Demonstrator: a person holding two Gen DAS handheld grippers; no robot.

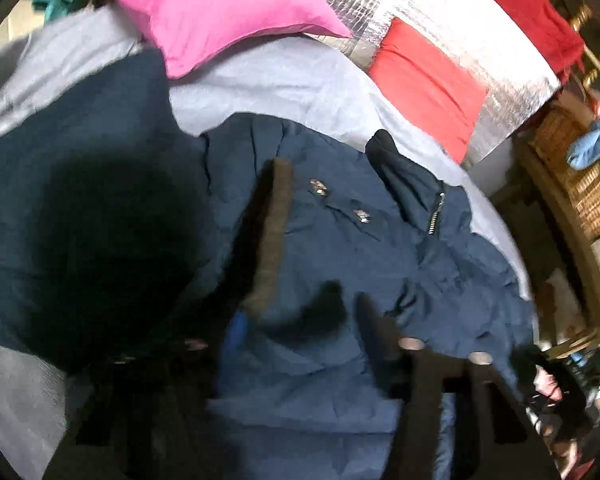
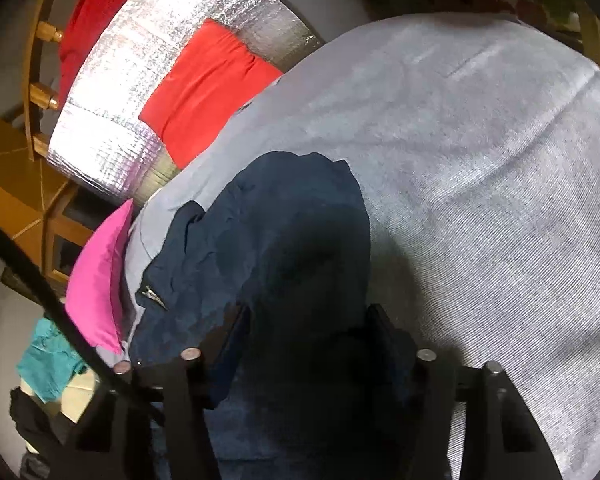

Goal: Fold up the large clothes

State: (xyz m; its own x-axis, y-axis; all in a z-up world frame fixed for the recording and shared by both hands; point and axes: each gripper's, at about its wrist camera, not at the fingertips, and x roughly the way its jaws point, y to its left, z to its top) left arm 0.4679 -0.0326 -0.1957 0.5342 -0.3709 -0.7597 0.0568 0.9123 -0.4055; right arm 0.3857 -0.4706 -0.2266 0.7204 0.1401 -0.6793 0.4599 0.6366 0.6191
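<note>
Where legible, no jacket (image 1: 340,248) lettering.

jacket (image 1: 340,248) – 1 | pink pillow (image 1: 212,8) – 1 | red cushions (image 1: 428,88) – 2 | silver foil mat (image 2: 140,80) – 1 | grey sheet (image 2: 480,160) – 1 | teal cloth (image 2: 52,364) – 1

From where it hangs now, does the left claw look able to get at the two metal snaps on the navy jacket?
Probably yes. The left claw hangs over the navy jacket with the metal snaps just ahead of its fingers; only bare fabric and the brown trim lie between.
</note>
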